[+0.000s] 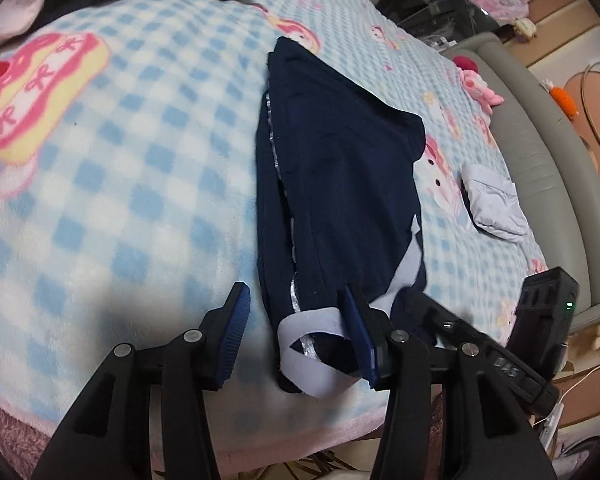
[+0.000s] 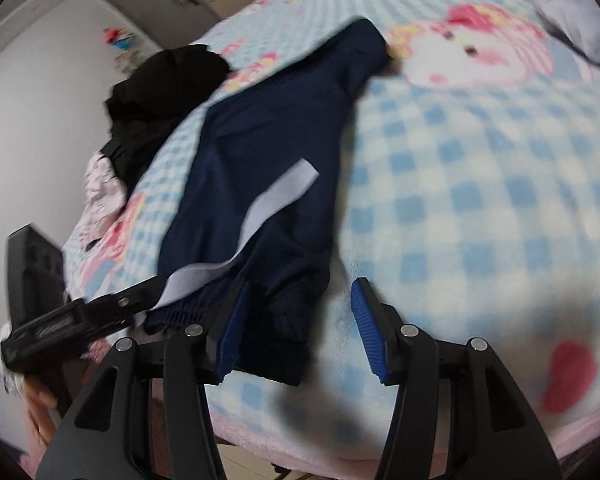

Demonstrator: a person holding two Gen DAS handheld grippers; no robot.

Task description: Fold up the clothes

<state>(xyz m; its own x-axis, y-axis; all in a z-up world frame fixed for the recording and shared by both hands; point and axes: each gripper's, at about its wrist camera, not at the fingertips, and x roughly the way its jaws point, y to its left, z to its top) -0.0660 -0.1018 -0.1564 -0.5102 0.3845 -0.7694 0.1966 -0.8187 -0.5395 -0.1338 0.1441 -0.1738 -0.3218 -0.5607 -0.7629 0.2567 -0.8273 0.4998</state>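
Observation:
A navy garment with pale lavender stripes (image 1: 340,184) lies lengthwise on the blue checked blanket (image 1: 148,168). Its near cuff end with a lavender band (image 1: 312,344) lies between the fingers of my open left gripper (image 1: 296,336). In the right wrist view the same garment (image 2: 268,160) stretches away, and its near elastic end (image 2: 284,340) lies between the fingers of my open right gripper (image 2: 296,332). Neither gripper is closed on the fabric. The right gripper's body shows at the right of the left view (image 1: 500,356), and the left gripper at the left of the right view (image 2: 60,320).
A folded pale blue cloth (image 1: 496,208) lies on the bed near the grey bed frame (image 1: 540,152). A pile of black clothes (image 2: 160,92) and a pink garment (image 2: 100,196) sit at the far edge. The blanket's pink near edge (image 2: 340,448) is just below the grippers.

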